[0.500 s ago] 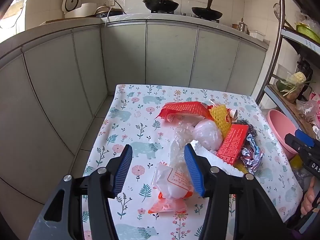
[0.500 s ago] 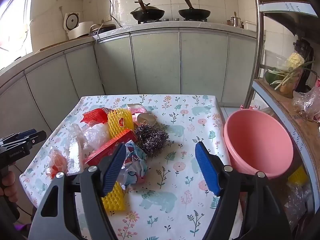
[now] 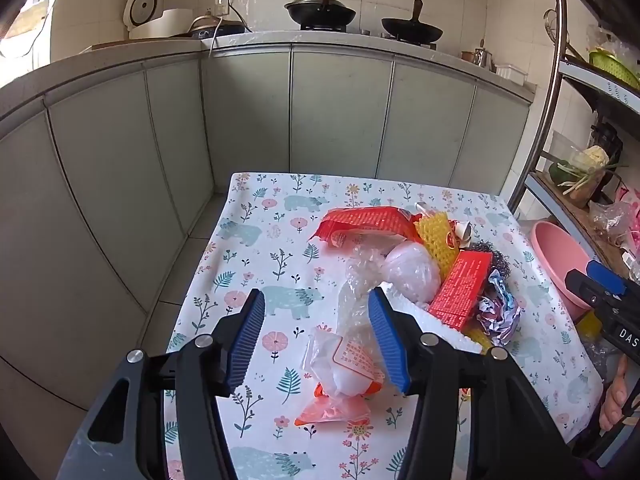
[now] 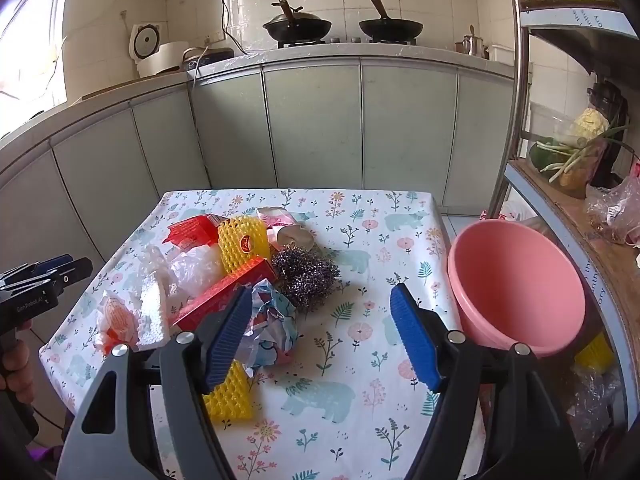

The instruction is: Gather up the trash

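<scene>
My left tongs [image 3: 316, 336] stand wide apart with nothing pinched, tilted down over the near left part of the floral tablecloth [image 3: 260, 248]. Just under and slightly past their gap lies a clear bag with an orange-printed label [image 3: 344, 364], with a crumpled orange wrapper [image 3: 332, 412] on the side nearer me; my pads do not touch either one. The right-hand blue pad [image 3: 386, 340] sits just in front of a white foam piece [image 3: 420, 312].

My right tongs [image 4: 320, 336] are also spread as wide as they go, empty, aimed down at the tablecloth beside the heap. Their left blue pad [image 4: 228, 340] overlaps my sight of a crumpled blue-and-white wrapper [image 4: 276, 320]; whether it touches I cannot tell. Below that pad a yellow foam net [image 4: 230, 396] lies flat, the piece of the heap nearest me. Between the pads I see only bare cloth.

Taking the red box [image 4: 224, 296] as my mark: the steel scourer [image 4: 306, 276] lies just to its right, a second yellow foam net sleeve [image 4: 242, 244] touches its far side, a red printed packet [image 4: 192, 230] lies beyond and to the left, and a milky plastic bundle [image 4: 196, 264] rests just left of it. A small tin lid [image 4: 294, 236] sits past the scourer.

Well to the right of the red box, off the table's right edge, a pink basin [image 4: 516, 284] stands tilted towards me, beside a metal shelf rack [image 4: 516, 92].
</scene>
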Demonstrator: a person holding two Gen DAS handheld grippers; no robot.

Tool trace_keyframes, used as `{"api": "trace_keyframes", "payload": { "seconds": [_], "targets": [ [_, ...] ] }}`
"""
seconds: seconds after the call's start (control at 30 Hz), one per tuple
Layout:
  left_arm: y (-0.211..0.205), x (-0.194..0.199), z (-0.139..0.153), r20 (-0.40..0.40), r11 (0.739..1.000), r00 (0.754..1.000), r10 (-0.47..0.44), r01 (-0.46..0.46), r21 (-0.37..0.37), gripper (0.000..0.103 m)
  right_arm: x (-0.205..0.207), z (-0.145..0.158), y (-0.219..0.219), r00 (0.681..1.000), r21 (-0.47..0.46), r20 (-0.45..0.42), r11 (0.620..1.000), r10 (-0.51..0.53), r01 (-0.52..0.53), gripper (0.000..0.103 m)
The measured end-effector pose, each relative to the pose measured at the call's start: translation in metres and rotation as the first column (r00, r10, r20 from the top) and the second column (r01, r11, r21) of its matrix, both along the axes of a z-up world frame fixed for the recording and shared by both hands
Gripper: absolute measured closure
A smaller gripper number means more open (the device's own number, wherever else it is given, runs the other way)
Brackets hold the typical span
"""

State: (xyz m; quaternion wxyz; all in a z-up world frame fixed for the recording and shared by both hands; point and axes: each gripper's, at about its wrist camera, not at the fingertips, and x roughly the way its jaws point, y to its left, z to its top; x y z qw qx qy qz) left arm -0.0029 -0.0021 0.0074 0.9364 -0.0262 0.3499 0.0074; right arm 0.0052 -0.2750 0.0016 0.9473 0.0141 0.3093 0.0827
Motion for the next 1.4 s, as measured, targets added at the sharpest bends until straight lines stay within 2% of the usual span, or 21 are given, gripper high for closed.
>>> {"api": "trace_keyframes", "payload": {
  "seconds": [0.7, 1.03, 1.27, 1.4],
  "targets": [
    [0.001, -0.006, 0.004, 0.022, 1.000, 1.000, -0.007, 0.007, 0.003, 0.049, -0.003, 0.008, -0.002, 1.000, -0.008, 0.014, 1.000, 0.009, -0.009, 0.031],
    [0.009, -0.012, 0.006, 0.033, 1.000, 0.999, -0.011, 0.011, -0.025, 0.049, -0.009, 0.013, -0.005, 1.000, 0.003, 0.031, 1.000, 0.006, -0.006, 0.031],
    [0.013, -0.022, 0.008, 0.045, 0.999, 0.998, -0.040, 0.041, -0.025, 0.046, -0.013, 0.013, -0.004, 0.999, 0.011, 0.041, 1.000, 0.015, -0.015, 0.031],
    [0.014, -0.027, 0.003, 0.018, 0.997, 0.998, -0.063, 0.064, -0.031, 0.045, -0.014, 0.010, -0.006, 0.999, 0.024, 0.032, 0.999, 0.023, -0.024, 0.031]
  ]
}}
